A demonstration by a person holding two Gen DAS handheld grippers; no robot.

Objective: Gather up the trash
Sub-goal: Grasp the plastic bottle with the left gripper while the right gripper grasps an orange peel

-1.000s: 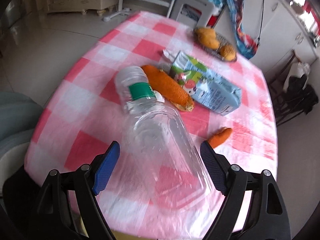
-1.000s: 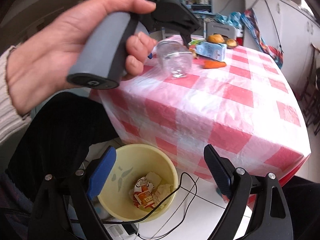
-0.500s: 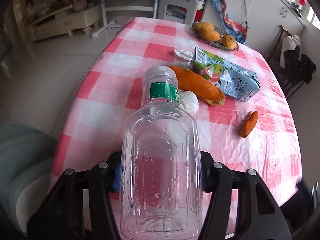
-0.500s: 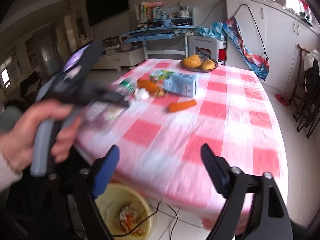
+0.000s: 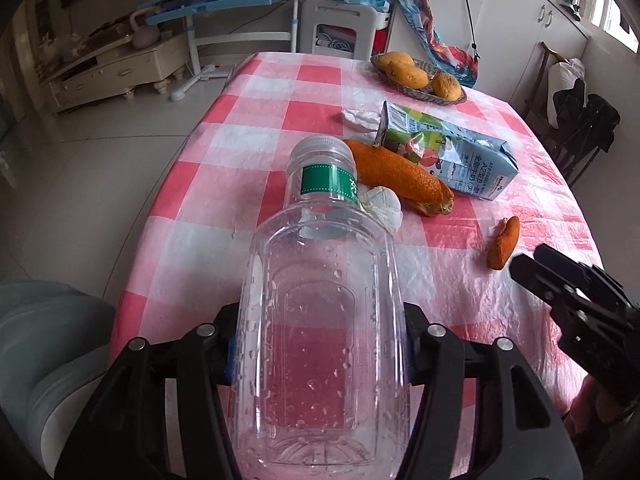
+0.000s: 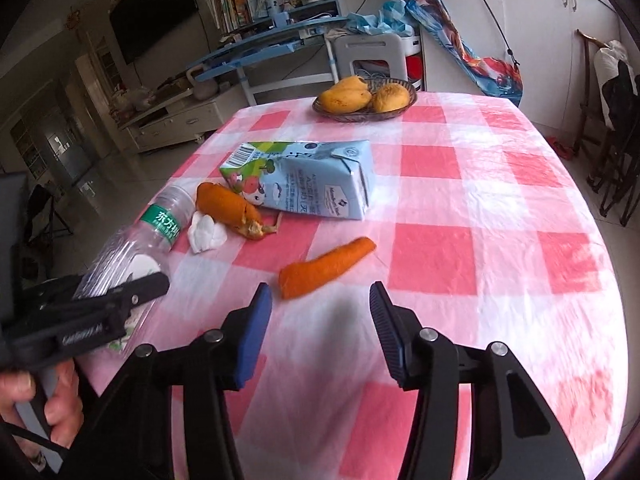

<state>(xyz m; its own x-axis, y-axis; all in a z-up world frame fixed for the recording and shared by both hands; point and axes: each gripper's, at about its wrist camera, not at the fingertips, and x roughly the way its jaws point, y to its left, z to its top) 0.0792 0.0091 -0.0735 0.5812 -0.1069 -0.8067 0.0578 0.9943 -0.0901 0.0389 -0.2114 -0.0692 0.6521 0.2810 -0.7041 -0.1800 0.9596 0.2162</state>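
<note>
Firmly, left gripper (image 5: 320,354) clamps the clear bottle (image 5: 320,312).

My left wrist camera sits just behind my left gripper (image 5: 320,344), angled steeply down over the near end of the checked table (image 5: 256,152), so close that the clear bottle (image 5: 320,320) fills the lower middle. My right wrist camera rides behind my right gripper (image 6: 320,340), also tilted down, facing the same way along the table from further right. Both views share the milk carton (image 5: 452,156), the small carrot piece (image 6: 326,266) and the fruit basket (image 6: 364,114) at the far end — and each catches the other gripper at its edge.
</note>
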